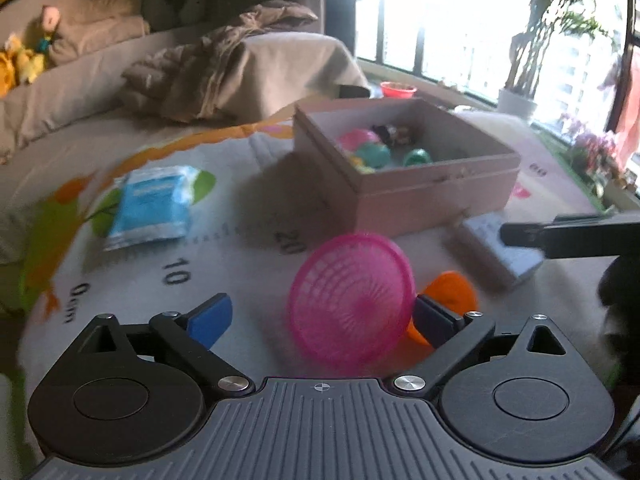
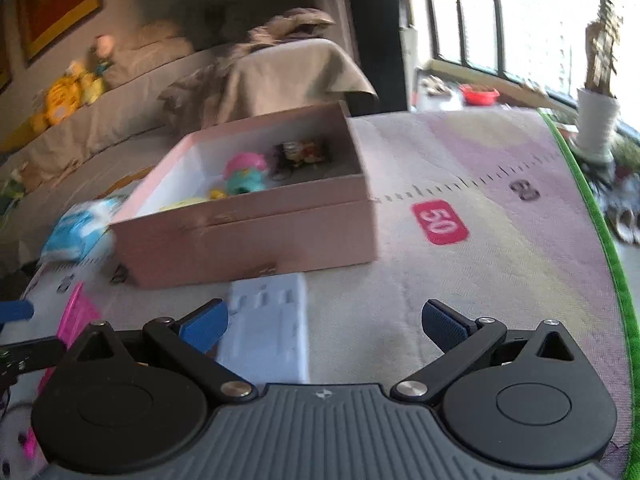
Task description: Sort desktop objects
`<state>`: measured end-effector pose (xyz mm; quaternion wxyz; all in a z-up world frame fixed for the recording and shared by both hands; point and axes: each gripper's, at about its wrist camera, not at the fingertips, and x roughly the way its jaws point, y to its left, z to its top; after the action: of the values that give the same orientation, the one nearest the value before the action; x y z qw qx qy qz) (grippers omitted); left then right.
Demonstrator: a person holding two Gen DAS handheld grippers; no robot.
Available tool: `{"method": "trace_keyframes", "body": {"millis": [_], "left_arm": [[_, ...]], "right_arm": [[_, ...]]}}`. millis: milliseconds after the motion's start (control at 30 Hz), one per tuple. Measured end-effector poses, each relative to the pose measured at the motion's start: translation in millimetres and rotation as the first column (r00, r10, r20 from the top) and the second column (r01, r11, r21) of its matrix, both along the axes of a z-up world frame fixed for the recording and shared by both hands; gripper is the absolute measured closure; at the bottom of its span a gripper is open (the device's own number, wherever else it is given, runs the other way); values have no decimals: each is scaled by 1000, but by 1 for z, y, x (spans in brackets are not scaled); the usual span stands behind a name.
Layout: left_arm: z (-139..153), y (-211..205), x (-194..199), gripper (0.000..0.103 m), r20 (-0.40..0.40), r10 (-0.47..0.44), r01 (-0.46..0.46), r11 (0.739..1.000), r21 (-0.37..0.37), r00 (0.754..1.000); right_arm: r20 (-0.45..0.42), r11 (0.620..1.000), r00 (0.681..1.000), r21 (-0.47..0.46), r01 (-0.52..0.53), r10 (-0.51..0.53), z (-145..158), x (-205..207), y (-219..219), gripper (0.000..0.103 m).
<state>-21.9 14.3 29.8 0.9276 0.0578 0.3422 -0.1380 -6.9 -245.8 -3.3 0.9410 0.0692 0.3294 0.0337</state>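
My left gripper (image 1: 320,320) stands open. A round pink mesh basket (image 1: 352,300) leans on its edge between the blue pads, close to the right pad and well apart from the left one. An orange piece (image 1: 452,292) lies just behind it. The pink basket (image 2: 76,316) also shows at the left edge of the right wrist view. My right gripper (image 2: 324,326) is open over the mat, with a flat white block (image 2: 268,328) lying beside its left pad, not gripped. A pink cardboard box (image 1: 404,184) (image 2: 248,236) holds several small toys.
A blue packet (image 1: 152,204) (image 2: 76,228) lies on the printed play mat (image 2: 460,288) left of the box. A beige sofa (image 1: 80,88) with blankets and plush toys stands behind. The window and potted plants (image 1: 520,92) are to the right.
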Motion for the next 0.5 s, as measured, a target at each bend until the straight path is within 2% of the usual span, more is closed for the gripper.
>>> {"method": "trace_keyframes", "body": {"millis": [100,167,267,333,400,433,500], "left_arm": [[-3,8,3,3,-16,35,-35,999,-13,999],[-4,10,4,3,-15,48,-48,999,-17,999],[-4,10,4,2,-11,64,-64,998,-15,998],[-4,10,5,2,-11,72,-72,997,-11,997],[-4,9,5,2,-11,71,-71,997,-6,997],[-4,9,5,2,-11,69,-69,998,-2,998],[-4,7,3,2,-11,61,-61,998,2,998]], "right_arm": [[35,998,999,-63,-16,18,4,-5,12,0],[39,998,999,-54,-32,34,8,-8,16,0],[50,992,991,-39,-123,125,15,-17,29,0],[52,977,976,-47,-207,210,17,-25,42,3],[60,958,958,-81,-277,282,17,-32,57,18],[60,949,951,-102,-298,305,17,-34,64,22],[54,938,943,-132,-320,329,15,-35,72,38]]}}
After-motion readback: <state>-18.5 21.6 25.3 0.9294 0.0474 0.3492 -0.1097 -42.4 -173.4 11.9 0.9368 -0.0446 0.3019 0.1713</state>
